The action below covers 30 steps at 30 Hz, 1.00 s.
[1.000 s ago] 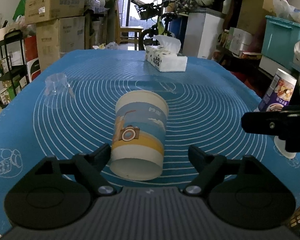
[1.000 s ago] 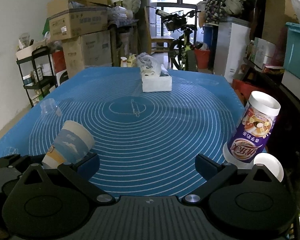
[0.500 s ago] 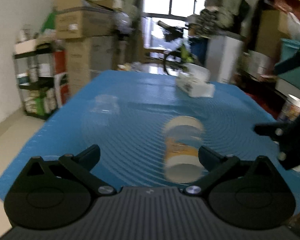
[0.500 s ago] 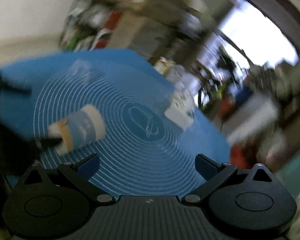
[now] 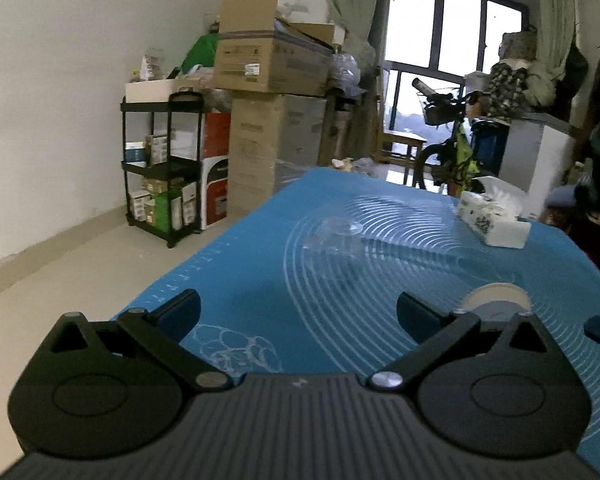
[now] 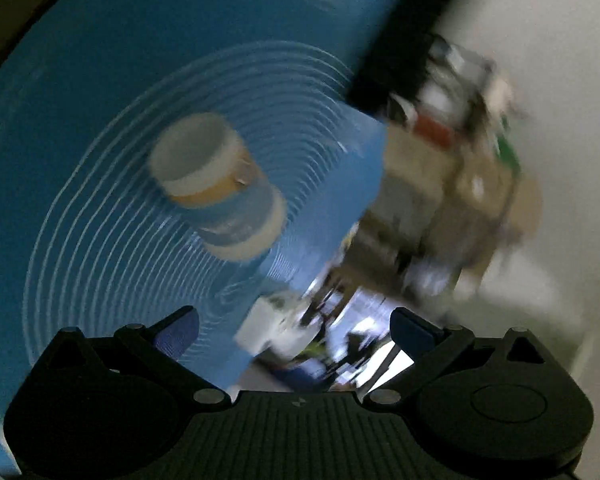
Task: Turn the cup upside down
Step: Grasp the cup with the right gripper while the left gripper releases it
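Left claw (image 5: 298,311) spread wide, gripping nothing, with the paper cup (image 5: 495,300) just right of its right finger. Right claw (image 6: 295,326) likewise wide and bare, tilted hard over the blue desk (image 6: 80,80), cup ahead and left.

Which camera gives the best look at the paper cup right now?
The right wrist view. It shows nearly the whole paper cup on the blue mat, though motion-blurred and with the scene rolled over. The left wrist view shows only its pale top, mostly hidden behind the left gripper's linkage.

White wall (image 5: 60,100) at 10 o'clock, black shelf rack (image 5: 162,168), stacked cardboard boxes (image 5: 268,92), bright window (image 5: 448,60) at 1 o'clock, beige floor (image 5: 80,272).
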{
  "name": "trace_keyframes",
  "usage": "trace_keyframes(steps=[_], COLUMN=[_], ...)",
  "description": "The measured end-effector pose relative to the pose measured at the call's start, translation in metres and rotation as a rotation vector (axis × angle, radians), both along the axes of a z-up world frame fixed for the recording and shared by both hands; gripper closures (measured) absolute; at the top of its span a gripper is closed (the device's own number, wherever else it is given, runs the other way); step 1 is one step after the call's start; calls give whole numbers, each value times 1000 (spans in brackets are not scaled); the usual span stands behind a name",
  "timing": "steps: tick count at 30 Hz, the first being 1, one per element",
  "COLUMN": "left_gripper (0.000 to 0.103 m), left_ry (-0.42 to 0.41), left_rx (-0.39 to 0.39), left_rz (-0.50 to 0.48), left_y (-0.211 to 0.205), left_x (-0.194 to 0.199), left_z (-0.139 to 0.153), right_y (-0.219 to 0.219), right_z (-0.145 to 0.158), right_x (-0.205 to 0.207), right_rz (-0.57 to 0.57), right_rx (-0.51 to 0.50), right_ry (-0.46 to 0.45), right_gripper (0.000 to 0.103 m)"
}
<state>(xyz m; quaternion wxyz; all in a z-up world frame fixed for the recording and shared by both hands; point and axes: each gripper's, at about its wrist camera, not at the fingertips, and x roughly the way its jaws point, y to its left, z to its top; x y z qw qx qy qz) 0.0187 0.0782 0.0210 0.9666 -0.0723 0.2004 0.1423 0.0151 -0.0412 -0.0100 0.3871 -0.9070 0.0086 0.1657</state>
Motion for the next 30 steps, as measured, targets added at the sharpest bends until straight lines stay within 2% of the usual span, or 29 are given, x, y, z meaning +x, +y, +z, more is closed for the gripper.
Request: trace_keyframes(steps=[4,6,8,10,14,21,23,25,29,30], left_gripper=[0,0,0,0,0,0,0,0,0,0], left_ry=[-3,3,9,36,41,52,52,53,50,50], left_rx=[21,1,-20,3,29,20,25,29,50,52], left_rz=[12,-2,-11,-10,-2,34,39,39,36,35], left_y=[-2,-1,2,2,1,7,8,7,4,3], left_x=[-2,-1,0,3,3,5,5,6,6,6], left_z=[-1,0,0,-2,-3,-3,-3,-3,-3,-3], right_y=[-8,-15,-18,-19,-18,-17,-17,-19,-12,-9], right_z=[-24,-35,-43,-51,-58,-63,-65,-68,-67,-67], right_x=[0,4,7,7,16,20,21,20,21,21], right_rz=[175,251,312,345,361,313,309,308,316,300], right_rx=[-207,-297,-371,-415,-452,-431,-434,-433,-401,-394], right_ry=[-11,-8,1,15,25,91,103,104,97,101], right_gripper=[2,2,2,1,2,3,13,18,38,39])
